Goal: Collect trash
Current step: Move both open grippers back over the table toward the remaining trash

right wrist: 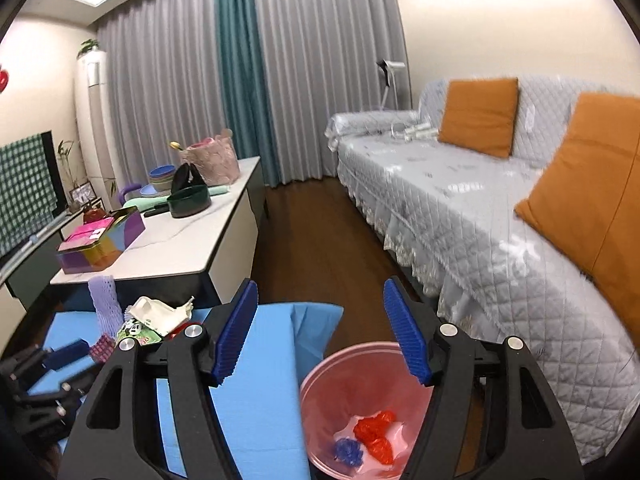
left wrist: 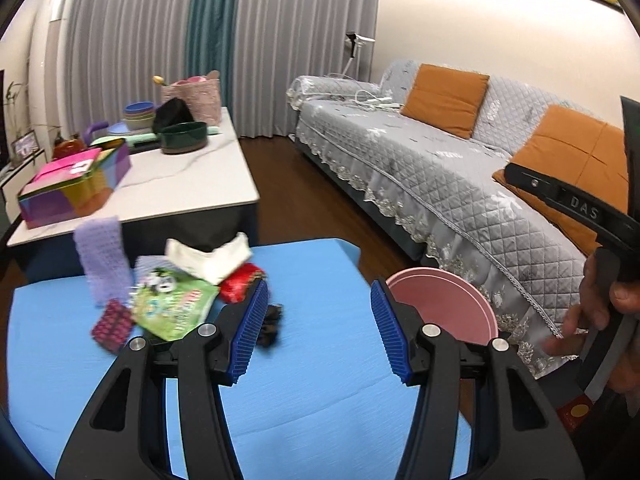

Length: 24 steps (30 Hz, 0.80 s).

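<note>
A: How does the left gripper [left wrist: 318, 330] stand?

B: Its jaws are spread wide and hold nothing. Only the blue tablecloth [left wrist: 312, 408] shows between the blue ribbed pads [left wrist: 249, 334].

A: And the trash?

B: It lies piled just ahead and to the left of that gripper's left finger. A crumpled white paper [left wrist: 210, 255] sits on top, a red wrapper [left wrist: 240, 283] beside it, a green printed snack bag [left wrist: 174, 308] in front, a purple foam net sleeve [left wrist: 102, 258] standing at the far left, and a small dark-red patterned packet [left wrist: 113, 325] nearest the cloth's left side. Something small and black [left wrist: 269, 326] lies just past the left pad; it is too blurred to name.

A: Where is the bin?

B: A pink wastebasket [left wrist: 466, 300] stands just beyond the right finger of the left gripper, off the cloth's edge beside the grey quilted sofa [left wrist: 420, 160].

A: And the right gripper [right wrist: 324, 334]?

B: Also wide open and empty. It hangs over the wastebasket [right wrist: 316, 384], whose rim shows below and between its fingers. Inside lie crumpled red wrappers [right wrist: 374, 434] and a small blue scrap [right wrist: 348, 450].

A: Anything further ahead?

B: A white-topped coffee table [right wrist: 180, 240] beyond the pile, carrying a purple and pink tin [right wrist: 100, 242] and a dark green bowl [right wrist: 189, 202].
</note>
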### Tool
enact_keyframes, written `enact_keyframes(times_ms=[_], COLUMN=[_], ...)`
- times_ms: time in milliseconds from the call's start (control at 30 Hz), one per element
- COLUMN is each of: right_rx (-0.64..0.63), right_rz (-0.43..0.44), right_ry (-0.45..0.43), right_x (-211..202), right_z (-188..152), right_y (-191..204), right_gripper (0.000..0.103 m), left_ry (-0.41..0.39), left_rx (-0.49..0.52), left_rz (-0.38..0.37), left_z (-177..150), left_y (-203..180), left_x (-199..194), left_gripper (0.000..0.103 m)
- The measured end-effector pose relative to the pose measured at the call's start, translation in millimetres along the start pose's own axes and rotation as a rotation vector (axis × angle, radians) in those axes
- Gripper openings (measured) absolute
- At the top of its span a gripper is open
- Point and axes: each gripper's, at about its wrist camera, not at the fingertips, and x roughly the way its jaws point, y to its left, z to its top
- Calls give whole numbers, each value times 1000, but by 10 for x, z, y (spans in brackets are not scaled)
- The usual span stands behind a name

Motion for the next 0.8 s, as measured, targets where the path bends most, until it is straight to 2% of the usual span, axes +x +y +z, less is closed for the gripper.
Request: enact_keyframes(times_ms=[200,400,533,800], right_rx=[2,-11,-9,-24], right_rz=[43,46,62,92], right_ry=[2,25,42,53], right_x=[-24,78,163,242], right_z=[-3,-53,-66,-106], right_y=[117,194,249,392], right_gripper=[66,66,66,66], left_ry=[-22,-12,-18,-20], left_rx=[19,-60,-60,-86], left_rz=[53,89,123,143], left_z=[-113,-284,-322,-347], left_y=[261,562,673,801], left_x=[-43,57,75,93], left_gripper=[53,53,53,53])
